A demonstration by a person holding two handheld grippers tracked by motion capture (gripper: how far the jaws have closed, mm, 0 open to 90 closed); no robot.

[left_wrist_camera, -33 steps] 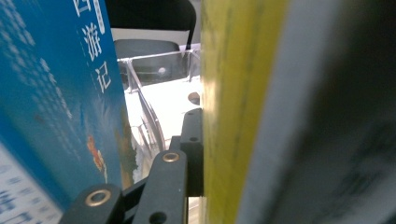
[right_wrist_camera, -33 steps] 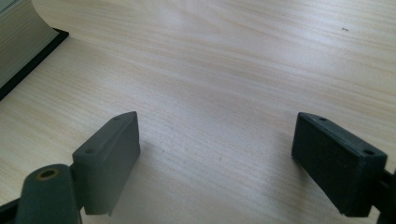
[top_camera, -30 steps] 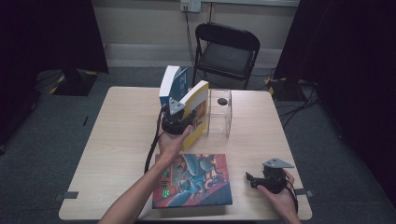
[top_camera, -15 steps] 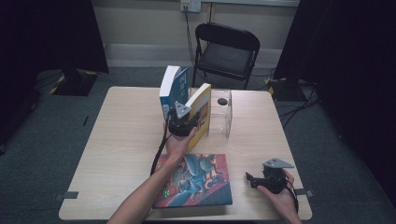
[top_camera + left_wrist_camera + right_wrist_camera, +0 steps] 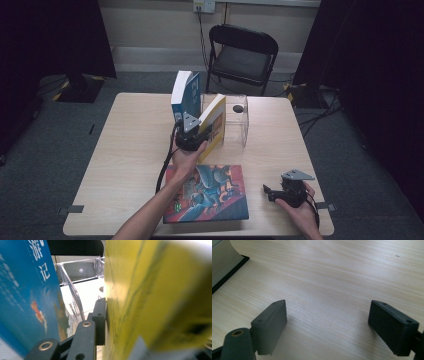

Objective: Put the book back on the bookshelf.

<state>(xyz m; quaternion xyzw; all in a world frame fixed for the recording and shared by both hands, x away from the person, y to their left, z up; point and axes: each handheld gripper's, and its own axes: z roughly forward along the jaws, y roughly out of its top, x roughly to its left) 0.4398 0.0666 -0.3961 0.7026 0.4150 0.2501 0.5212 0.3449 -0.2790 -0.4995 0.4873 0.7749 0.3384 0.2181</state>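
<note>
On the left half of the pale wooden table the surface is bare. Toward the middle, a blue-covered book stands upright, just left of a clear acrylic box. My left gripper is at the yellow-covered book, which leans tilted between the blue book and the clear box, its top edge tipped toward the box. In the left gripper view one black finger lies flat against the yellow cover, with the blue book close on the other side (the opposite finger is hidden behind the book). My jaws here have just been opening slightly, with the yellow book between them; the near pad touches the cover, so I record the grip as not yet released. Nearer my side, a large picture book with a red and blue cover lies flat on the table. At the right, my right gripper rests low near the table edge, its fingers spread wide with nothing between them, bare wood beneath.
</note>
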